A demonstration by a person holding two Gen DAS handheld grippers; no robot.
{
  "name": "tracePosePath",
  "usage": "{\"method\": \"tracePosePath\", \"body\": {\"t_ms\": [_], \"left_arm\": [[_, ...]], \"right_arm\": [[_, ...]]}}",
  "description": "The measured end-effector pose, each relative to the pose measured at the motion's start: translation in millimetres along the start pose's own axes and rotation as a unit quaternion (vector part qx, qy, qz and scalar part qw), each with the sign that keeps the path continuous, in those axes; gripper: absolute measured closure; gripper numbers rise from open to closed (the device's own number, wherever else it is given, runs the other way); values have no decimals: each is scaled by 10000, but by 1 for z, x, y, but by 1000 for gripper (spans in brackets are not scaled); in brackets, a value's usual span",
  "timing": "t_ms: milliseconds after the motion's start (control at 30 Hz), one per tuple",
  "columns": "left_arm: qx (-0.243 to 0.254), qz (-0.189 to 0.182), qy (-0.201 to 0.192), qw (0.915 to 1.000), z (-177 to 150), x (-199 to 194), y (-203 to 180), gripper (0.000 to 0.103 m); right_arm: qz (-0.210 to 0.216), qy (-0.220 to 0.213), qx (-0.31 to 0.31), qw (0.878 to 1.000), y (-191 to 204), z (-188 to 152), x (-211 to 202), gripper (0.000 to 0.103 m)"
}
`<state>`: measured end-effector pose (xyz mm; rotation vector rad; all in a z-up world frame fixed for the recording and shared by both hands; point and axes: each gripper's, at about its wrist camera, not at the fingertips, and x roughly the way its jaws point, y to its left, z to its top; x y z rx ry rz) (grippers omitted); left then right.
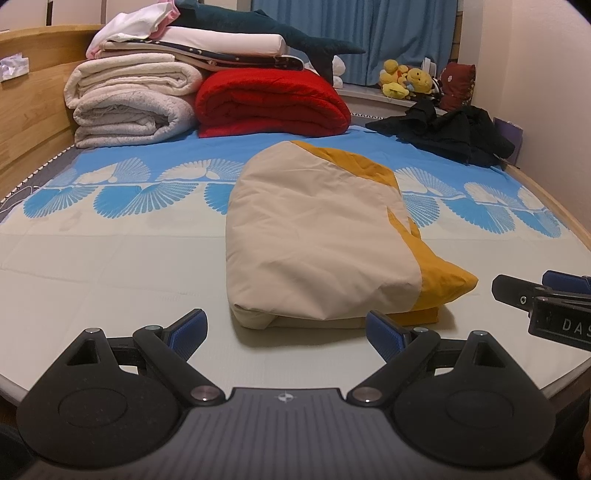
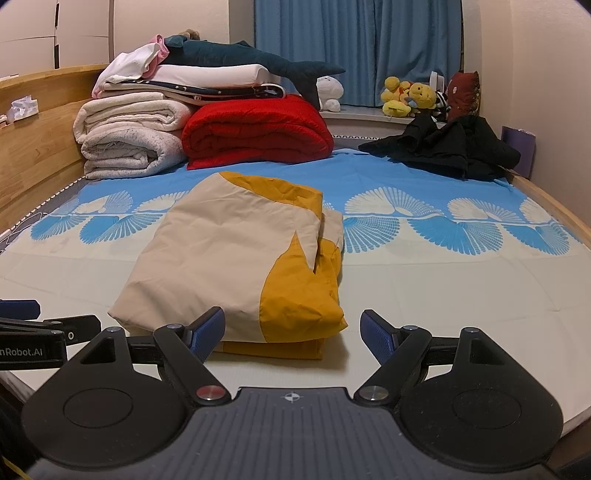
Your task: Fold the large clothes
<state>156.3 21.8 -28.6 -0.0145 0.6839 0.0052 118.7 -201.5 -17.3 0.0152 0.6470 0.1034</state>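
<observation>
A beige and mustard-yellow garment lies folded into a thick packet in the middle of the bed. My left gripper is open just short of its near edge, nothing between the blue pads. My right gripper is open too, at the packet's near right corner, empty. Each gripper shows at the edge of the other's view: the right gripper on the right, the left gripper on the left. A crumpled black garment lies at the far right of the bed.
The bed sheet is pale with a blue shell band. Folded white blankets, a red quilt and a plush shark are stacked at the head. Soft toys sit on the sill under blue curtains. A wooden frame runs along the left.
</observation>
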Motion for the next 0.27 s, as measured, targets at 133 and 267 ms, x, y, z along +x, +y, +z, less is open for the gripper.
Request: {"method": "tracePosePath", "body": {"t_ms": [133, 267], "left_arm": [[0, -13, -10, 10000, 0, 0, -1, 8], [19, 3, -19, 10000, -1, 0, -3, 8]], "right_arm": [[6, 2, -7, 10000, 0, 0, 0, 22], [6, 3, -5, 10000, 0, 0, 0, 22]]}}
